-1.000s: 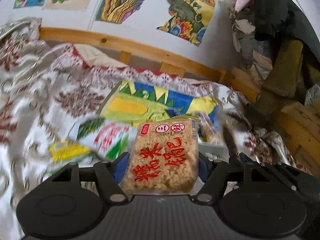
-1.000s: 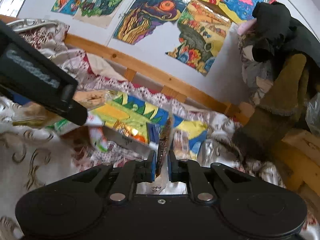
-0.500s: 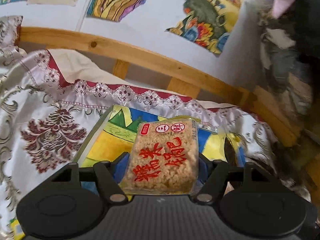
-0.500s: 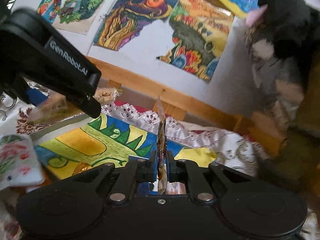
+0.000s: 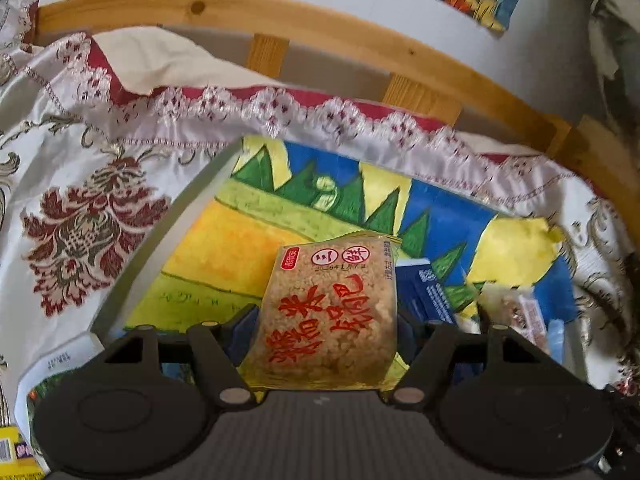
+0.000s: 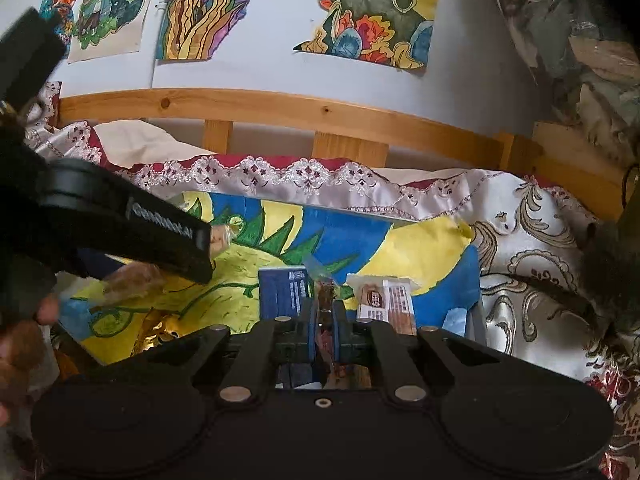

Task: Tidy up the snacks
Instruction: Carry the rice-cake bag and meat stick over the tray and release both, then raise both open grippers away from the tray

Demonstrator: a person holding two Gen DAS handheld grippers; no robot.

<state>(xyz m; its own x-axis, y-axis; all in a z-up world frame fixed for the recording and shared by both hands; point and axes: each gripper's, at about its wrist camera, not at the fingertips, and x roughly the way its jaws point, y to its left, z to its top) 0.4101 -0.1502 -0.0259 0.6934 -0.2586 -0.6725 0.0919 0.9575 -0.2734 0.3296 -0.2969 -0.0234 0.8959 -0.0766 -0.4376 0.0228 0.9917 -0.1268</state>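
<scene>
Soft, even daylight, fairly bright, no hard shadows; source not visible. Strong fisheye bending: the pale wooden bed rail [image 5: 360, 40] curves into an arc, and corners go black. Mild glare on the clear-wrapped tan rice cracker packet with red lettering [image 5: 328, 316]. In the right wrist view the black left gripper [image 6: 120, 224] is blurred, and the left edge is smeared.
</scene>
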